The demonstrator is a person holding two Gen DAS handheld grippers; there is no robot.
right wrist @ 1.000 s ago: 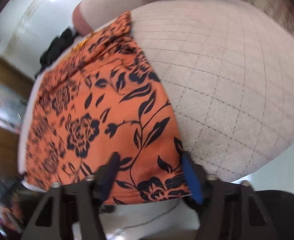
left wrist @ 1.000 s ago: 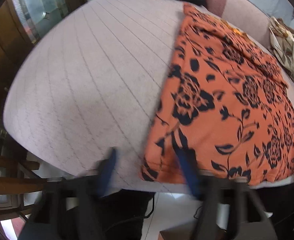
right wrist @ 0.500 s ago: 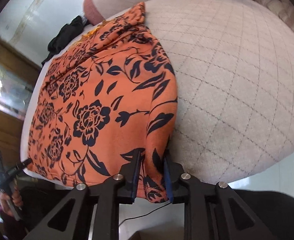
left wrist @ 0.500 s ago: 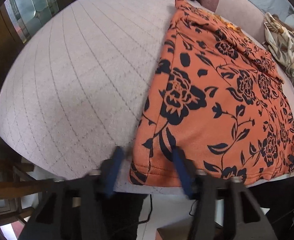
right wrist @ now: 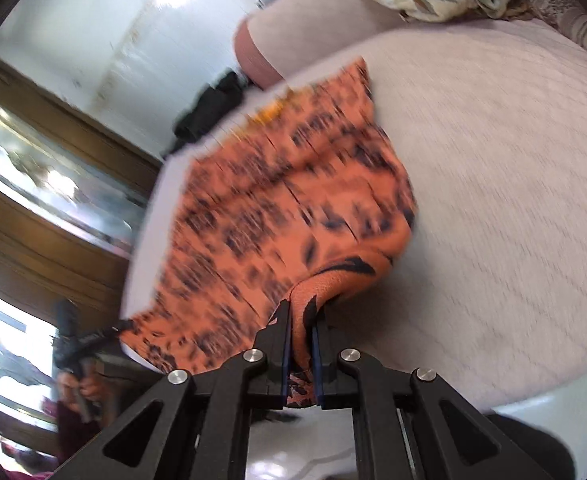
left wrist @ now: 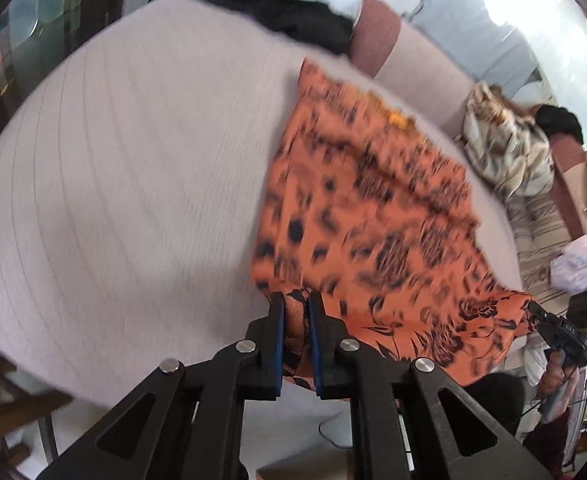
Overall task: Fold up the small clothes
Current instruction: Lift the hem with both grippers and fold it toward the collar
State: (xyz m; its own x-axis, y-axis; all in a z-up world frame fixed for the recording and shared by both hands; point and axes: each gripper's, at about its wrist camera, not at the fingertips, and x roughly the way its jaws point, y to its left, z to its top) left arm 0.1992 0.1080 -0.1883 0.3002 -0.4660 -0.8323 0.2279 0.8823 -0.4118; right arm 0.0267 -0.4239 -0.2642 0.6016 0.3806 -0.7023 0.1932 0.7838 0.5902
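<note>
- Orange floral garment [left wrist: 373,216]: lying on the pale quilted bed [left wrist: 133,184], far edge toward 12 o'clock near the bolster, near hem raised off the bed edge at 6 o'clock.
- Left gripper [left wrist: 295,312]: jaws, spread either side of the near-left corner a second ago, now pressed together, pinching that corner; cloth bunched between the blue pads.
- Right gripper [right wrist: 303,320]: jaws likewise gone from spread to pinching the near-right corner; fold of fabric standing up from the pads.
- Change noted: hem no longer flat; both corners lifted, cloth and bed streaked with motion blur in both wrist views.
- Meaning for task: grasp stage judged complete; likely start of first fold, near hem to be carried toward 12 o'clock over the far half.
- Risk: thin pinch at the corners; possible slip or uneven hem if one side leads.
- Nearby, not involved: black clothing [left wrist: 293,20] at 12 o'clock; patterned cream cloth [left wrist: 505,152] at 2 o'clock.
</note>
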